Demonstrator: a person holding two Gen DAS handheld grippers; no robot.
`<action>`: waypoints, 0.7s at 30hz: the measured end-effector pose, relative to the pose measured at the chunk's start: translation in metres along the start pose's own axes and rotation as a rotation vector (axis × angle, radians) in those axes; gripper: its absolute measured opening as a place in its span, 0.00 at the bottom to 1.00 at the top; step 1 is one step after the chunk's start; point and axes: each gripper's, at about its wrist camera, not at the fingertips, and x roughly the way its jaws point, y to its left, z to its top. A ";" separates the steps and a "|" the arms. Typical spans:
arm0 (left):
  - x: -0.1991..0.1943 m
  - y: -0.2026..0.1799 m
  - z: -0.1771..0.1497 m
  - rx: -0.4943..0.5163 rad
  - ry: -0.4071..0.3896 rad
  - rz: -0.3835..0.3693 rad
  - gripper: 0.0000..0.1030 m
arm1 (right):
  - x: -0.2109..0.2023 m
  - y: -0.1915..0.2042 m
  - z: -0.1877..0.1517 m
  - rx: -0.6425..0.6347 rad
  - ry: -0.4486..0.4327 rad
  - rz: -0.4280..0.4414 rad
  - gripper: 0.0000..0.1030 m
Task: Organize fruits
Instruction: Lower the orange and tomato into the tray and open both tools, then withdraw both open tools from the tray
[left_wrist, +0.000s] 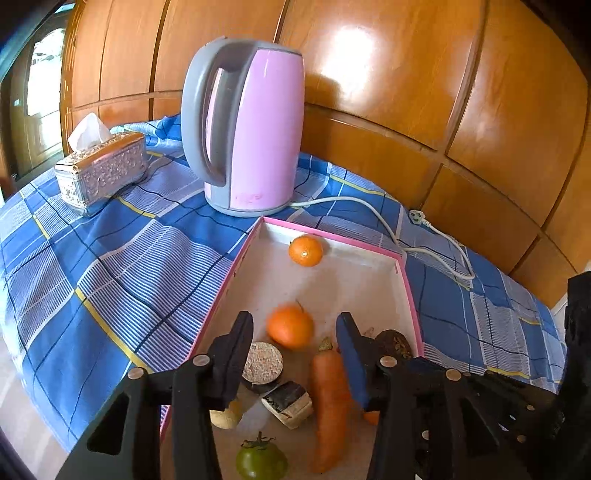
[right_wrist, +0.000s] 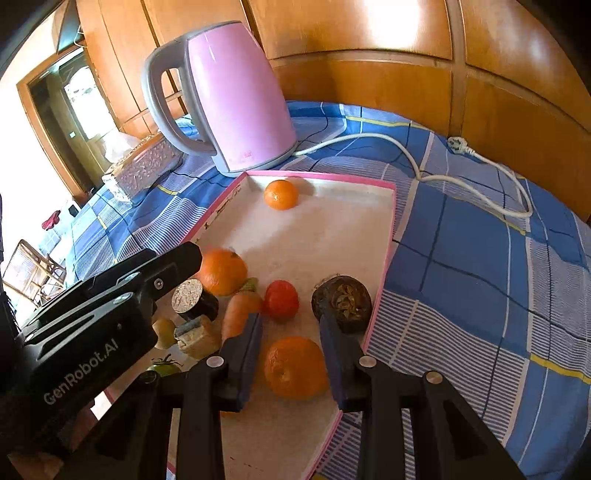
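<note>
A pink-rimmed white tray (left_wrist: 369, 273) (right_wrist: 332, 221) lies on the blue checked cloth. One orange (left_wrist: 305, 251) (right_wrist: 281, 194) sits at its far corner. My left gripper (left_wrist: 295, 345) is open over the tray; a second orange (left_wrist: 290, 326) (right_wrist: 221, 271) lies between its fingertips, with a carrot (left_wrist: 330, 398) (right_wrist: 240, 310) beside it. My right gripper (right_wrist: 291, 354) is open around a third orange (right_wrist: 295, 367), not closed on it. A red tomato (right_wrist: 282, 299), a dark round fruit (right_wrist: 341, 303) (left_wrist: 395, 343) and a green tomato (left_wrist: 260, 459) also lie in the tray.
A pink kettle (left_wrist: 255, 125) (right_wrist: 236, 96) stands behind the tray, its white cord (left_wrist: 424, 251) (right_wrist: 480, 184) trailing right. A silver tissue box (left_wrist: 101, 171) sits at back left. Wooden panels (left_wrist: 443, 92) close the back. Cork-topped pieces (left_wrist: 262, 363) lie in the tray.
</note>
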 end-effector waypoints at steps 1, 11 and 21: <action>-0.001 0.000 -0.001 0.000 -0.002 0.000 0.46 | -0.001 0.001 0.000 -0.003 -0.003 -0.002 0.32; -0.017 0.010 -0.013 -0.004 -0.010 0.039 0.46 | -0.010 0.001 -0.011 0.000 -0.010 -0.029 0.32; -0.043 0.018 -0.031 0.000 -0.032 0.085 0.51 | -0.026 0.008 -0.021 0.002 -0.035 -0.045 0.32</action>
